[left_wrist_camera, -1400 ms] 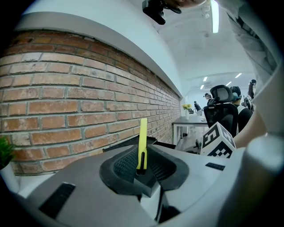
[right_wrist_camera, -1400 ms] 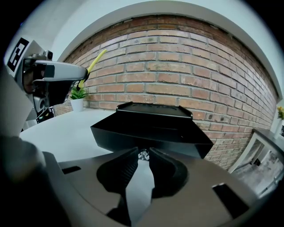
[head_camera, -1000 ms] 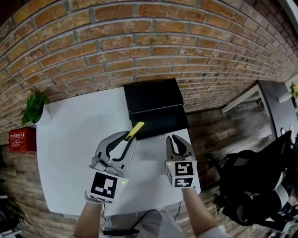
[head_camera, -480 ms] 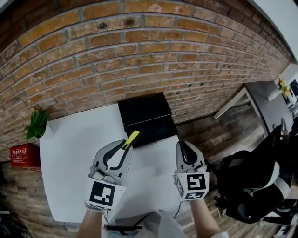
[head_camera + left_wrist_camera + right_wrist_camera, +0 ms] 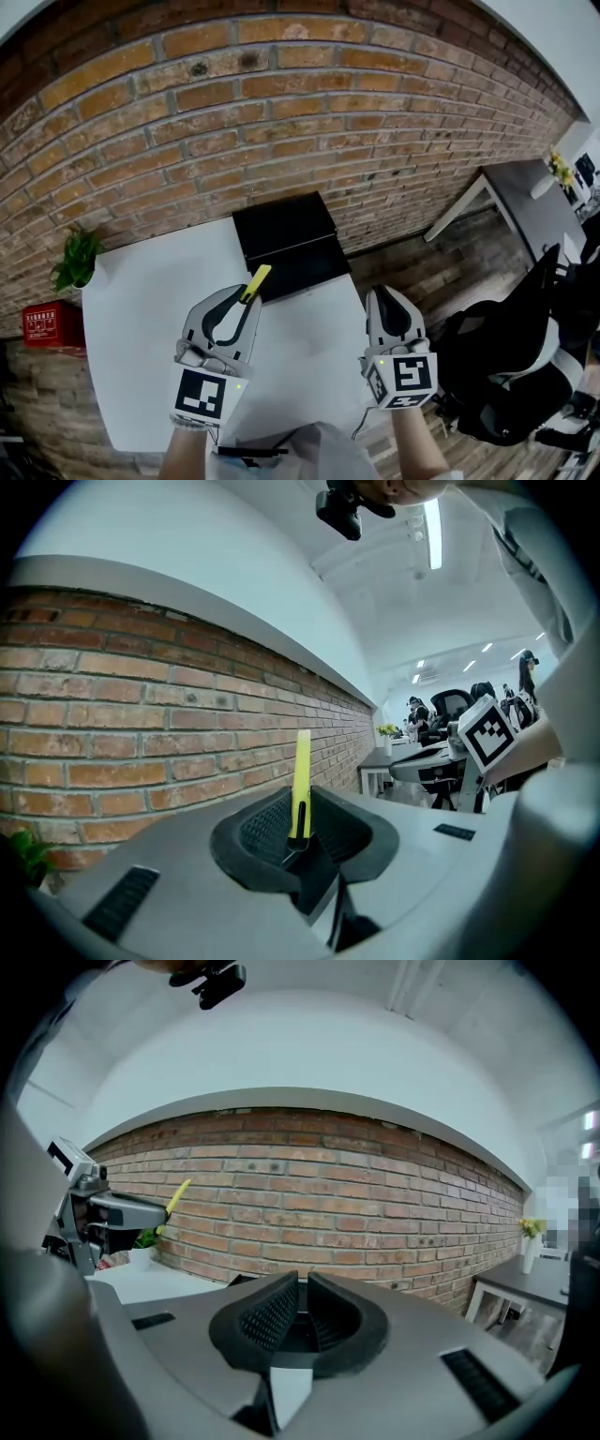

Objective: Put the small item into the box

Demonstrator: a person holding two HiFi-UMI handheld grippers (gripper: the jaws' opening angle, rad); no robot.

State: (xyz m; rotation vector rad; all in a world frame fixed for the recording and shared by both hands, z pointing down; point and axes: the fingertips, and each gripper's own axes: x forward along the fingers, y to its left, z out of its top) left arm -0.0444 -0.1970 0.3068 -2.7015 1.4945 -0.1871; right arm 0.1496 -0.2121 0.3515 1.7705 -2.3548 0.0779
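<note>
Pinches small yellow item (image 5: pixel 255 282) betw. jaws of L gripper (image 5: pixel 246 296), item sticking out past the tips toward 1 o'clock, held in air over white table (image 5: pixel 131 309), in line w/ near-left corner of black box (image 5: pixel 284 239) at 12 o'clock, not inside it. Holds R gripper (image 5: pixel 386 298) at 3 o'clock of L gripper, by table's rt edge, jaws pressed nearly together w/ nothing betw. them. Shows brick wall (image 5: pixel 281 112) at 12 o'clock behind box, potted plant (image 5: pixel 75 258) at 10 o'clock by table's far-left corner, red crate (image 5: pixel 47 323) at 9 o'clock.
</note>
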